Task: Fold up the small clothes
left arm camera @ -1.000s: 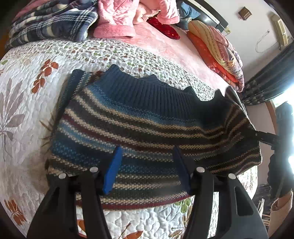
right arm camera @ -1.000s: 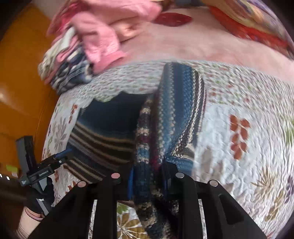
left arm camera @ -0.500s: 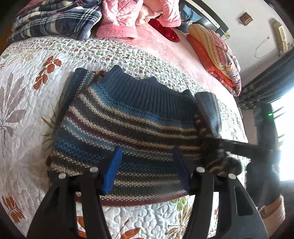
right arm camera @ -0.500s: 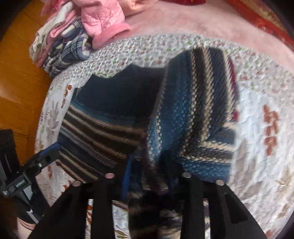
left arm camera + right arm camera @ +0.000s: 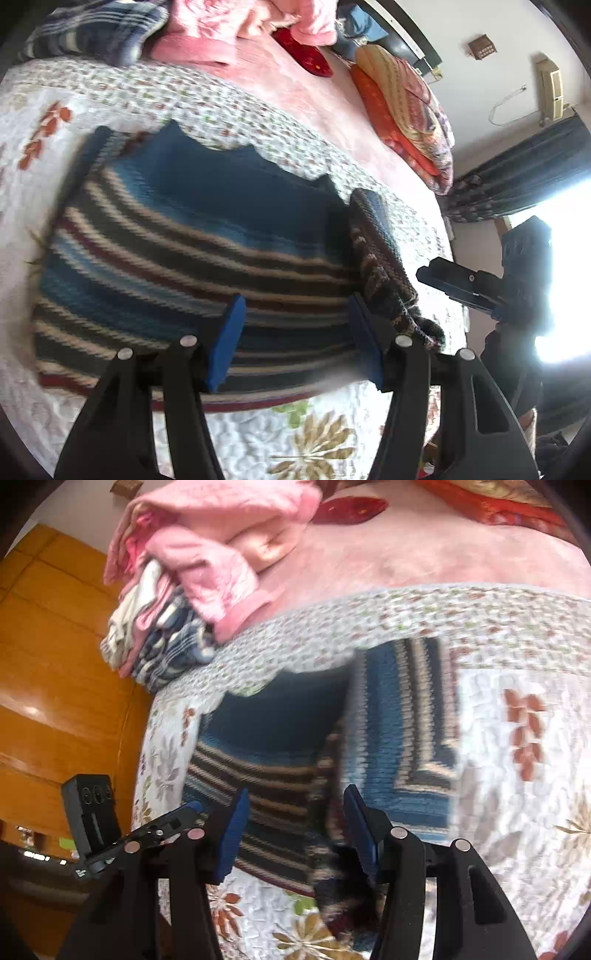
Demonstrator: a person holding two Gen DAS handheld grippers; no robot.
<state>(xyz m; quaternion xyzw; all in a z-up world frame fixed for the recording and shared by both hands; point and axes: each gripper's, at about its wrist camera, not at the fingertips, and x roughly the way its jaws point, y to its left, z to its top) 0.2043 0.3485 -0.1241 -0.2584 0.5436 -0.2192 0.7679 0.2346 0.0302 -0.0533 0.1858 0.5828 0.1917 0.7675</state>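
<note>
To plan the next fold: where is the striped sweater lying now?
The striped sweater lies on the floral quilt before both open grippers, below the pink clothes pile.

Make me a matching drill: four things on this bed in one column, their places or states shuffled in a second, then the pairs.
Things
1. sweater
2. pink garment
3. left gripper
4. orange bedding

Places or states
A. piled at the far side of the bed
B. spread flat on the quilt
C. open over the stripes
D. heaped on the plaid cloth

Pairs: 1-B, 2-D, 3-C, 4-A
</note>
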